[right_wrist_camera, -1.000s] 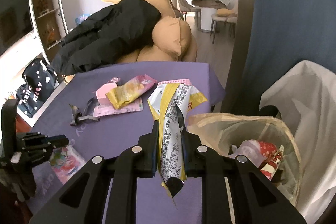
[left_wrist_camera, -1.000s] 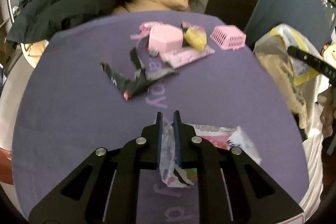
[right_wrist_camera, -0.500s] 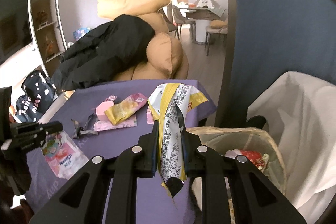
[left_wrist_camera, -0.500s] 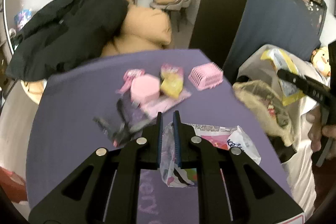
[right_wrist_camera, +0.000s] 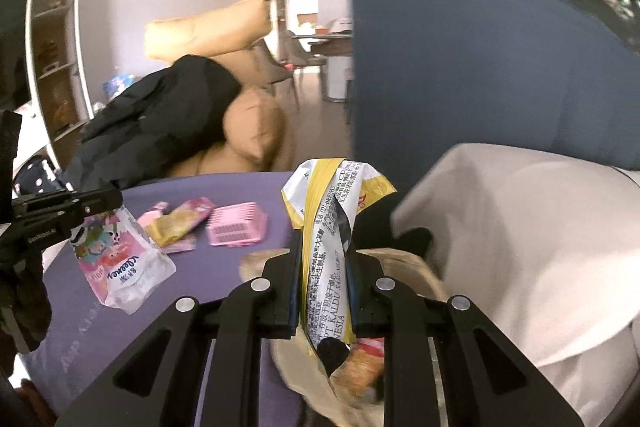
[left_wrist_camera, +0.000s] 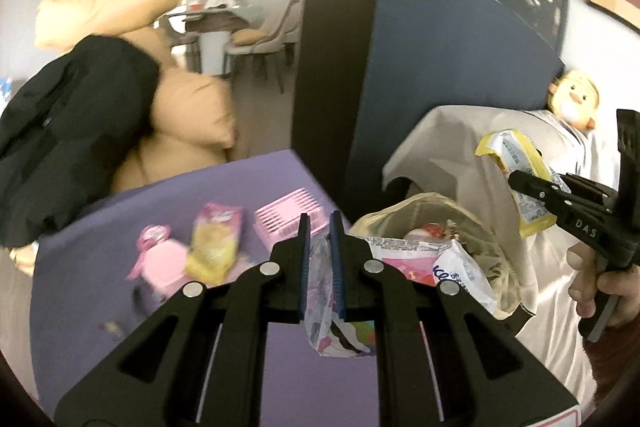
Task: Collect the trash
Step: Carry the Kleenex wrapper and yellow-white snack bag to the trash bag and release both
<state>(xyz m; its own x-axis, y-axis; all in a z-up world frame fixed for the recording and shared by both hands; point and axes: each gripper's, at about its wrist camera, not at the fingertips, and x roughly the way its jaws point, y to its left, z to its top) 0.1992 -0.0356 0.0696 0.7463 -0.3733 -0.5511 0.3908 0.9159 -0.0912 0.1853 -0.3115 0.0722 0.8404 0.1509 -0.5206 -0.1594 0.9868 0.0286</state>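
Observation:
My left gripper (left_wrist_camera: pixel 319 227) is shut on a clear and pink plastic wrapper (left_wrist_camera: pixel 404 267), held above the purple table near the trash bag (left_wrist_camera: pixel 492 239). The wrapper also shows in the right wrist view (right_wrist_camera: pixel 120 263). My right gripper (right_wrist_camera: pixel 322 247) is shut on a yellow and white snack wrapper (right_wrist_camera: pixel 326 227), held over the open tan trash bag (right_wrist_camera: pixel 412 267), which has trash inside. From the left wrist view the right gripper (left_wrist_camera: pixel 516 179) holds that wrapper (left_wrist_camera: pixel 512 163) above the bag's far side.
On the purple table (left_wrist_camera: pixel 100 267) lie a pink basket (left_wrist_camera: pixel 280 219), a yellow snack pack (left_wrist_camera: pixel 212 247) and a pink box (left_wrist_camera: pixel 164 263). A blue panel (left_wrist_camera: pixel 440 67) stands behind the bag. A white cloth (right_wrist_camera: pixel 520 227) covers the seat at right. Black jacket and tan cushions lie beyond.
Both grippers have moved toward the trash bag with their wrappers. The left gripper lifted its wrapper off the table and swung right; the right gripper now hangs over the bag's mouth.

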